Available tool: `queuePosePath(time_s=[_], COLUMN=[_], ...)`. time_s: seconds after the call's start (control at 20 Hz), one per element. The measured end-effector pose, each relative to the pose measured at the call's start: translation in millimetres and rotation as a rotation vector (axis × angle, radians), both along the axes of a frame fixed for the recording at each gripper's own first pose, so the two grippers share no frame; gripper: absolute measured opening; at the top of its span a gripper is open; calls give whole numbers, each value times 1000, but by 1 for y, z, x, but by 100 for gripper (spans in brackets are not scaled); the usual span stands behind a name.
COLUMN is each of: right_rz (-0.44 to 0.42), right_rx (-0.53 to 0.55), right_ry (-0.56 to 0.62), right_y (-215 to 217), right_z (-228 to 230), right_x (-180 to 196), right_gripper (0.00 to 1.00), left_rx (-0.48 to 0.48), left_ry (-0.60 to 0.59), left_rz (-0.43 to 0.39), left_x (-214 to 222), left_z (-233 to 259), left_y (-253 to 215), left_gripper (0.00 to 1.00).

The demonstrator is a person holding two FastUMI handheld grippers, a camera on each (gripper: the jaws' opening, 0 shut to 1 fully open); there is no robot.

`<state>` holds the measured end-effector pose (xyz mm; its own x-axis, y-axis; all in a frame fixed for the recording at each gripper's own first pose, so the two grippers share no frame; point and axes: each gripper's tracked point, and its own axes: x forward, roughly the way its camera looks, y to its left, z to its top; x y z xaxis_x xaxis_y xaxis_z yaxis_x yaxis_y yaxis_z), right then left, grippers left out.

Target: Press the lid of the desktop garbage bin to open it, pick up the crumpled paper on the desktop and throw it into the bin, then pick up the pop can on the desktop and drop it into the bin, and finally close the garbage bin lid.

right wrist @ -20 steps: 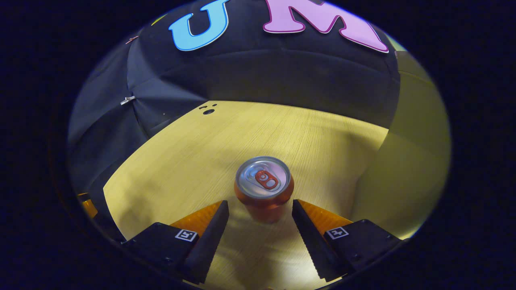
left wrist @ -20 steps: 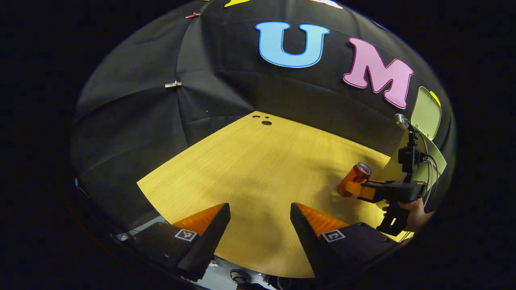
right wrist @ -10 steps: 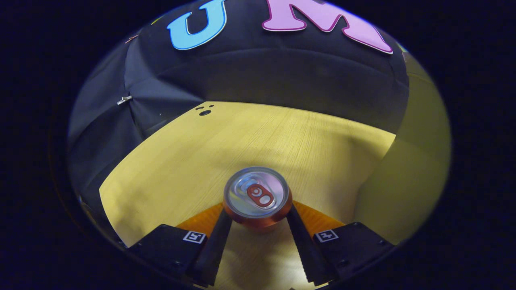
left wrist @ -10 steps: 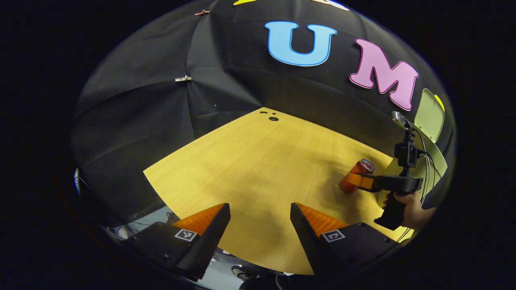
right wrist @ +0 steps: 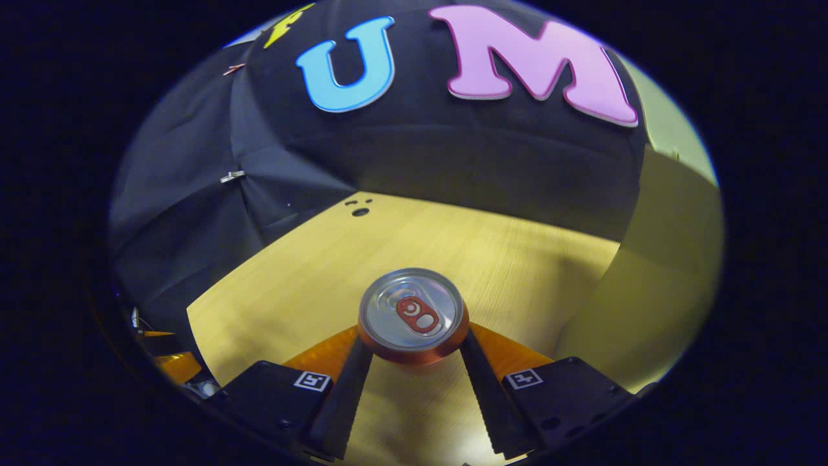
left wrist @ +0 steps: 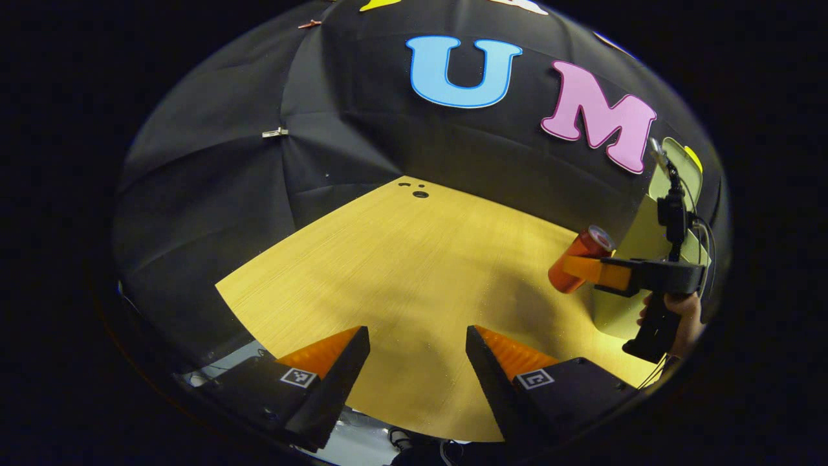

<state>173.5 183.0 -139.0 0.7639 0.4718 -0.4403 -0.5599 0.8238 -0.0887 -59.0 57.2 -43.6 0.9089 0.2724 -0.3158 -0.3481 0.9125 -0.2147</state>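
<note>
While lit, wooden desktop (left wrist: 414, 259), black cloth wall (left wrist: 213, 168)

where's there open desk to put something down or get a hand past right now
Most of the desk is bare: the wide stretch from the left gripper up to the small holes by the back cloth. It is crowded at the right, where the right gripper holds the pop can off the desk beside the bin, lid open.

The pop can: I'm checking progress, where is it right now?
The pop can is clamped in the right gripper, lifted off the table; in the left gripper view it sits far right, beside the bin.
</note>
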Motion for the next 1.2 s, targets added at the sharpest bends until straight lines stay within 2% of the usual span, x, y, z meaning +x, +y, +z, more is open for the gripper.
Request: queuePosePath(time_s=[0.3,0.55,0.8,0.95,1.2], right_rz=[22,-37,-87,-128,-213], right_rx=[34,83,99,106,142], right_ry=[-142,-238,-299,-345,-378], right_y=[-1,-19,-40,-59,-104], right_z=[99,166,217,239,255], right_x=[-31,-48,-62,-62,-43], right_gripper=[82,82,82,82,82], left_rx=[26,20,82,104,46], left_ry=[-29,-62,-62,-50,-52], left_rz=[-73,-165,-273,-277,-245], left_x=[0,-9,-24,-32,-21], left_z=[11,11,1,-4,5], left_y=[-10,-23,-28,-19,-21], left_gripper=[96,96,96,96,96])
